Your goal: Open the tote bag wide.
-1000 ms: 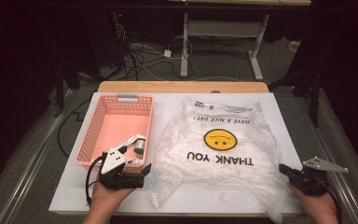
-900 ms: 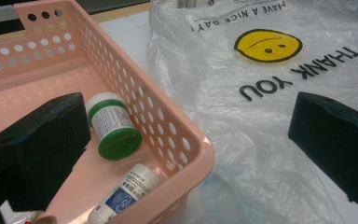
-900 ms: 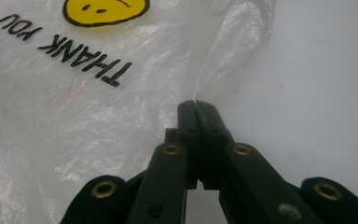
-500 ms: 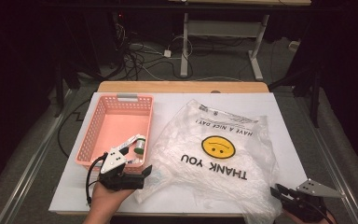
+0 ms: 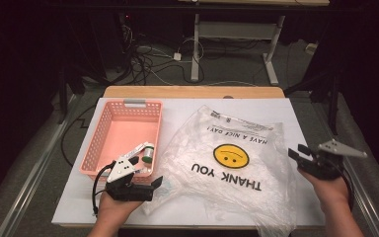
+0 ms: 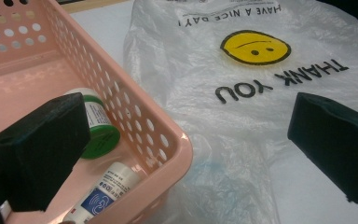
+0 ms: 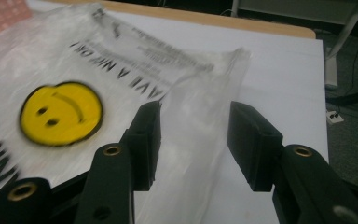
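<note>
Straddling the plastic bag's edge, seemingly untouched, both hand-held grippers gape wide.

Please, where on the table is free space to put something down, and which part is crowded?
Free patches: the white table top beyond the plastic bag, toward the wooden edge; the far half of the pink basket. Crowded: the basket's near corner with the green-capped bottle and a tube, where the left gripper hovers at the bag's edge.
</note>
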The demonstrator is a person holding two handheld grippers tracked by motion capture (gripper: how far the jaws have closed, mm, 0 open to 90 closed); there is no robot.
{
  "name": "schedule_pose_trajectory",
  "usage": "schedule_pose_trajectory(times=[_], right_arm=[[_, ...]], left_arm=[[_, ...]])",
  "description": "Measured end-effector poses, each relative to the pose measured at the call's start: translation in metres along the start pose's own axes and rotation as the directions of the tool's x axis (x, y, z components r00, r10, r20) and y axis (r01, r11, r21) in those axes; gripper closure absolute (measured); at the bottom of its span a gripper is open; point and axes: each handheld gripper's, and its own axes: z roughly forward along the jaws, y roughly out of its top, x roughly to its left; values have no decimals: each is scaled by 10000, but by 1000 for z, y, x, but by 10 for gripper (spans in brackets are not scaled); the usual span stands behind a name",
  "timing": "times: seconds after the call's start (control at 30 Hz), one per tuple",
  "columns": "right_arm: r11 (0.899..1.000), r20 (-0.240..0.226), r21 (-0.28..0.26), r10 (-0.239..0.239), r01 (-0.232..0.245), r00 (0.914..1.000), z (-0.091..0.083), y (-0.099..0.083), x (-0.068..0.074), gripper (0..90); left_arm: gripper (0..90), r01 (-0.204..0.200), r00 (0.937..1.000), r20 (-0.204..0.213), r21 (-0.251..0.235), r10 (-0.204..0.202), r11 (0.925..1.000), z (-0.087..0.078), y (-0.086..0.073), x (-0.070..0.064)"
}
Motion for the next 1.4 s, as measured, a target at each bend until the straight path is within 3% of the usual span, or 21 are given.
schedule_pose_trajectory(times=[0.07,0.17,0.23,0.33,0.37,0.4,0.43,0.47,0.5,0.6,0.67,0.73,0.8,0.87,1.0,1.1,1.27,1.3,1.37,1.4], right_arm=[[9999,149,67,120,-121,9998,18,12,-9,539],[9973,24,109,724,-724,9974,40,32,-23,471],[9983,136,-20,577,-577,9982,54,44,-27,429],[9962,222,148,855,-859,9961,77,53,-38,376],[9962,222,148,855,-859,9961,77,53,-38,376],[9920,250,655,1061,-1075,9940,94,51,-47,340],[9920,250,655,1061,-1075,9940,94,51,-47,340],[9886,184,980,1129,-1142,9934,102,49,-51,335],[9815,-82,1519,1188,-1162,9929,114,41,-56,366],[9705,-870,2253,1080,-861,9903,124,33,-53,505],[9693,-1238,2406,832,-514,9888,127,31,-48,650],[9737,-1219,2263,560,-272,9910,127,33,-43,854],[9771,-1088,2118,427,-188,9932,127,34,-42,897],[9860,-407,1636,392,-320,9984,125,39,-45,900],[9898,617,1137,789,-855,9950,118,42,-63,900],[9894,1269,916,1004,-1125,9868,109,41,-84,900],[9838,2210,726,1444,-1640,9645,91,32,-117,900],[9838,2210,726,1444,-1640,9645,91,32,-117,900],[9812,2563,715,1556,-1793,9540,80,23,-126,900],[9812,2611,719,1545,-1789,9528,77,19,-127,900]], left_arm=[[0,47,10000,55,-63,-46,10000,-1,0,0],[0,53,10000,45,-163,-53,9999,-2,1,0],[0,-169,9999,6,-318,169,9994,-5,3,-1],[0,-108,9999,-60,-414,106,9991,-6,5,0],[0,-108,9999,-60,-414,106,9991,-6,5,0],[0,-83,10000,-42,-381,81,9992,-5,5,0],[0,-83,10000,-42,-381,81,9992,-5,5,0],[0,-86,10000,-39,-346,85,9994,-4,5,1],[0,-72,10000,-30,-316,71,9995,-4,4,1],[0,148,9999,16,-347,-147,9993,-4,4,5],[0,152,9999,36,-344,-151,9993,-3,5,5],[0,125,9999,56,-328,-124,9994,-3,4,4],[0,58,9999,109,-257,-55,9997,-3,4,3],[0,-18,9999,134,-212,21,9998,-3,4,2],[0,-177,9998,74,-167,178,9997,-4,5,3],[0,-210,9998,-31,-153,209,9997,-5,6,5],[0,-64,10000,-71,5,64,10000,-2,6,8],[0,-64,10000,-71,5,64,10000,-2,6,8],[0,-233,9996,-183,-194,229,9995,-4,7,6],[0,-233,9996,-183,-194,229,9995,-4,7,6]])
